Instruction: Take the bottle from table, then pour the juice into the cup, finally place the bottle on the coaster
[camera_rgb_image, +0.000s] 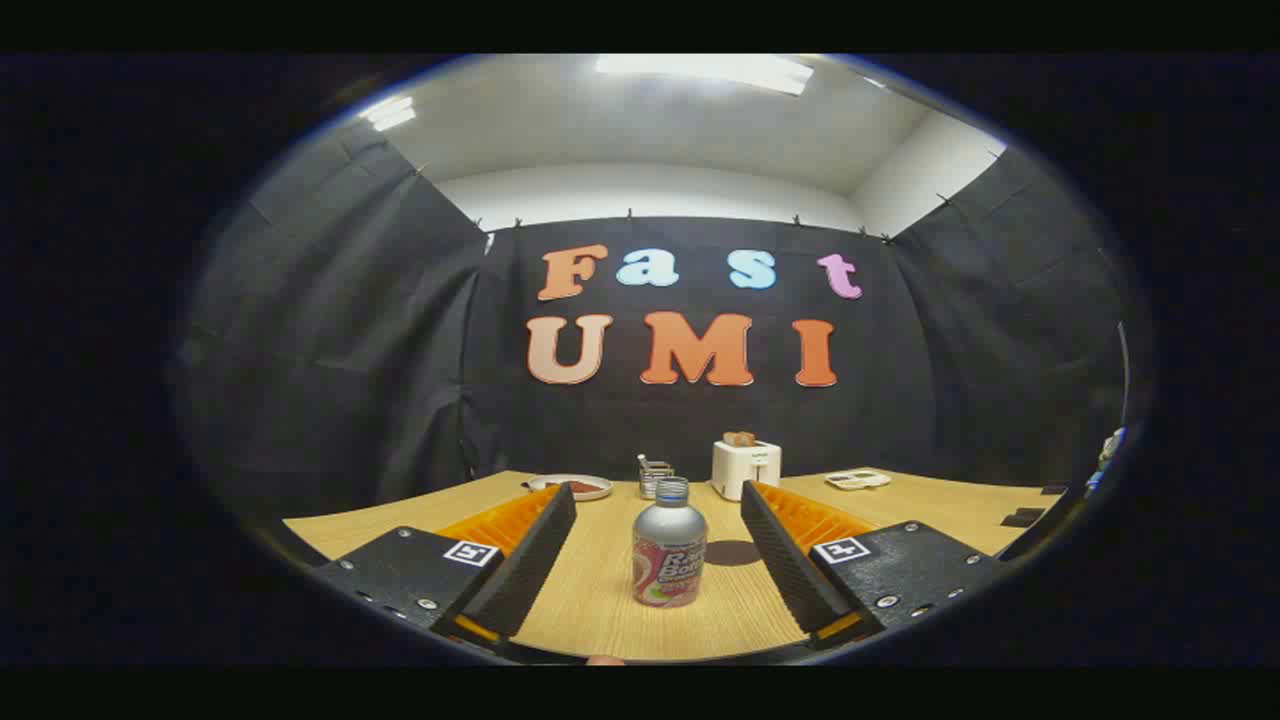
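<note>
— While we start at the left, what sits on the table (600, 600)?

— Far back on the wooden top, a pale plate (571, 486) with something reddish-brown on it. Nearer, the left finger of the gripper (658, 505) angles in toward the middle.

— And next along?

— A small metal rack (655, 474) stands at the back, just right of the plate. Directly in front of it is the bottle (669, 541), upright on the table, silver with a printed band round its lower half and its mouth uncapped.

— Is the claw on the bottle?

— No. The 2 fingers are spread wide apart, and the bottle stands between them near their tips, with bare table showing on each side. Neither finger touches it.

— Anything just right of the bottle?

— A dark round coaster (733, 552) lies flat on the wood, just behind and beside the bottle, close to the right finger's tip. Behind it is a white toaster (746, 467) with a slice of bread poking out of the top.

— Farther right?

— A flat white tray (858, 479) near the back edge, then 2 small dark squares (1023, 517) lying well off toward the table's right end.
</note>
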